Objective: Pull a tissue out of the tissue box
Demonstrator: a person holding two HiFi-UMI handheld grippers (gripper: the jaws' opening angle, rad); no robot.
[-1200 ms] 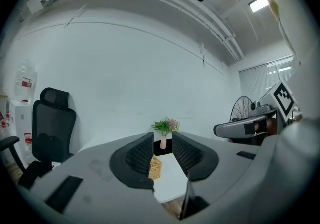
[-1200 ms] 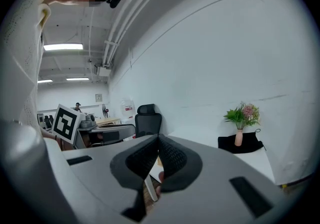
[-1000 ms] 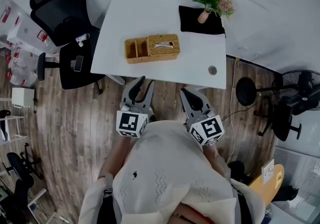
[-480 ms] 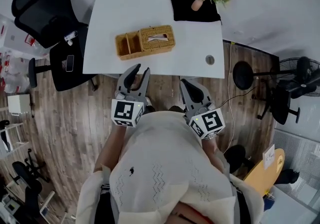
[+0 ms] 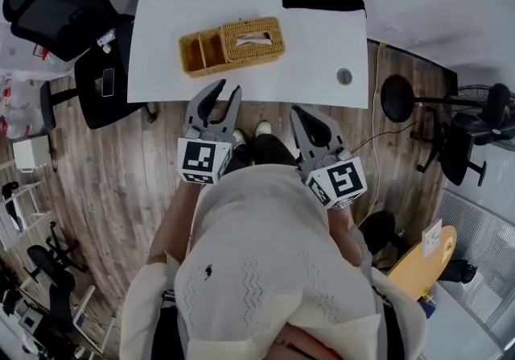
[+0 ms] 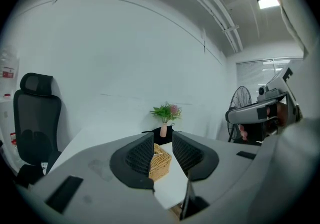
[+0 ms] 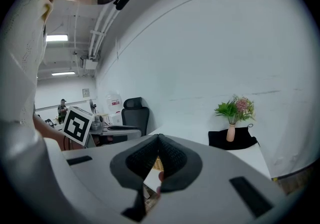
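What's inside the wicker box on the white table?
A white tissue shows through the lid slot of the wicker box; whatever lies below is covered. The open compartments beside it look empty.

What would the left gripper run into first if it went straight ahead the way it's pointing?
Probably the wicker tissue box on the white table, framed between the left gripper's open jaws. Height is unclear, so the table's near edge might come first.

- My left gripper [image 5: 226, 93] is held at the near edge of the bench [image 5: 161, 44], jaws apart, with nothing between them.
- My right gripper [image 5: 298, 113] is held beside it, just short of that edge, jaws closed tip to tip, empty.
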